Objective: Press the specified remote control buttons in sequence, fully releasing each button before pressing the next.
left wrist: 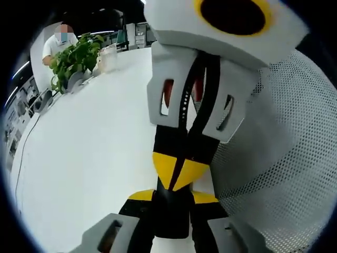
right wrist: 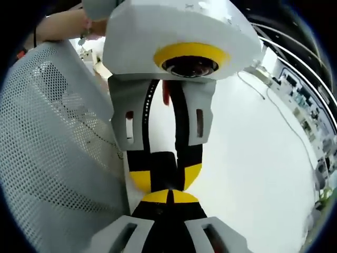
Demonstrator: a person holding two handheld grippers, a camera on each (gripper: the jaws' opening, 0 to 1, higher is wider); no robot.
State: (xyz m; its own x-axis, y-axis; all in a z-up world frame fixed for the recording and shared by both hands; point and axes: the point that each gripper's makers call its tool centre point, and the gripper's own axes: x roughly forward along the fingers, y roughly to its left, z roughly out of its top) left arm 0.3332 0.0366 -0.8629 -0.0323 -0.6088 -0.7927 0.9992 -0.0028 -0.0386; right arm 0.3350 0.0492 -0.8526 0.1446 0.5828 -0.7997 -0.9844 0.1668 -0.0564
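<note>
Left gripper point(left wrist: 169, 203) and right gripper point(right wrist: 167, 196) meet tip to tip over the white table point(left wrist: 89, 158), each pressed together, holding nothing. Beside them lies a mesh basket point(right wrist: 50, 142). No remote is visible, so button pressing appears not yet begun.

white table point(left wrist: 89, 158), white perforated mesh point(right wrist: 47, 137), green plant point(left wrist: 73, 55)

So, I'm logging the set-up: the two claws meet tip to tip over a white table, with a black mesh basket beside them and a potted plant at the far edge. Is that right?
One thing is off: the mesh basket is white, not black, as the left gripper view shows. The rest stands: the left claw meets the right claw tip to tip over the white table, and the potted plant is at the far edge.
</note>
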